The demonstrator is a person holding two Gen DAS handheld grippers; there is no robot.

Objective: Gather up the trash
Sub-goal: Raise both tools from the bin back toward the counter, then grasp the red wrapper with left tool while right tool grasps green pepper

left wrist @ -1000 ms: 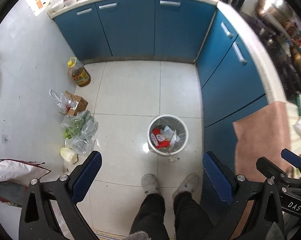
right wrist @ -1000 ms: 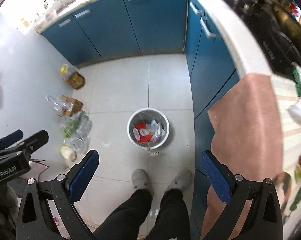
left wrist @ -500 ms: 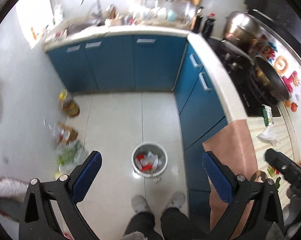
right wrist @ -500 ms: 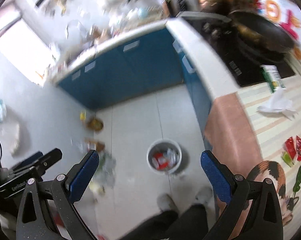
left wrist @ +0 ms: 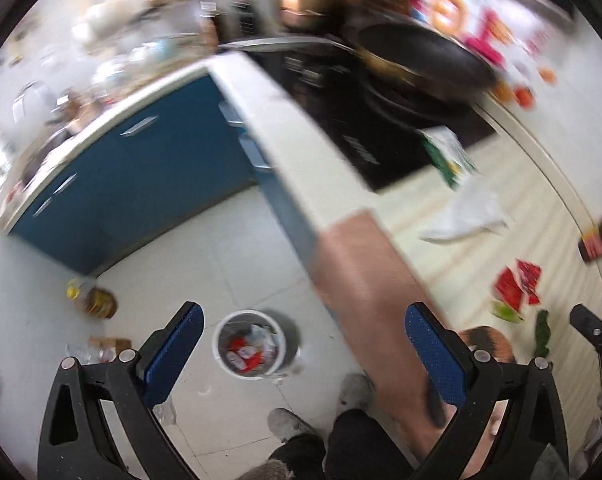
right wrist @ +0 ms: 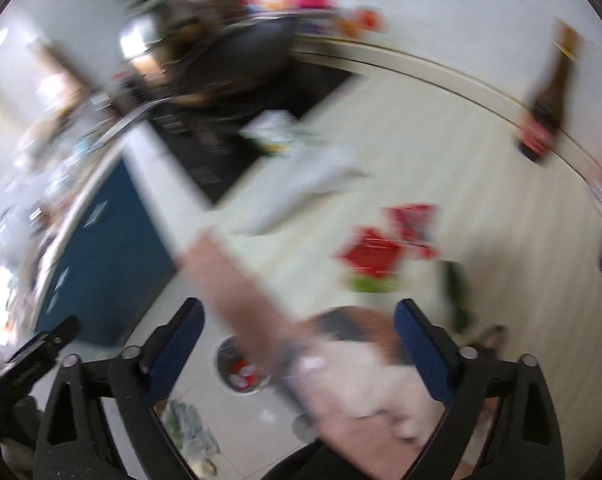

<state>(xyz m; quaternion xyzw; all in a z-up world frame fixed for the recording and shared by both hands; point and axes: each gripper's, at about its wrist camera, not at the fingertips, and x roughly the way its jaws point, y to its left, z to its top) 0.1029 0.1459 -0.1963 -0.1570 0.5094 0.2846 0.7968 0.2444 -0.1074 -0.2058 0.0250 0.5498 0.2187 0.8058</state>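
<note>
Pale countertop [left wrist: 441, 216] edge overhangs the floor bin [left wrist: 249, 344]; red wrappers [left wrist: 517, 286] lie inboard.

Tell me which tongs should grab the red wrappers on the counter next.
Probably the right tongs: open and empty, with the red wrappers just ahead of them. From the left tongs, also open, the wrappers sit far off to the right, past the counter edge.

**Trash on the surface, bin on the floor**

A round white wastebasket [left wrist: 249, 345] stands upright on the floor, holding red and white wrappers. On the pale striped surface lie torn red wrappers [left wrist: 516, 286], a crumpled white tissue [left wrist: 471, 214], green scraps [left wrist: 505, 313] beside the wrappers, and a green-and-white carton [left wrist: 447, 152].
</note>
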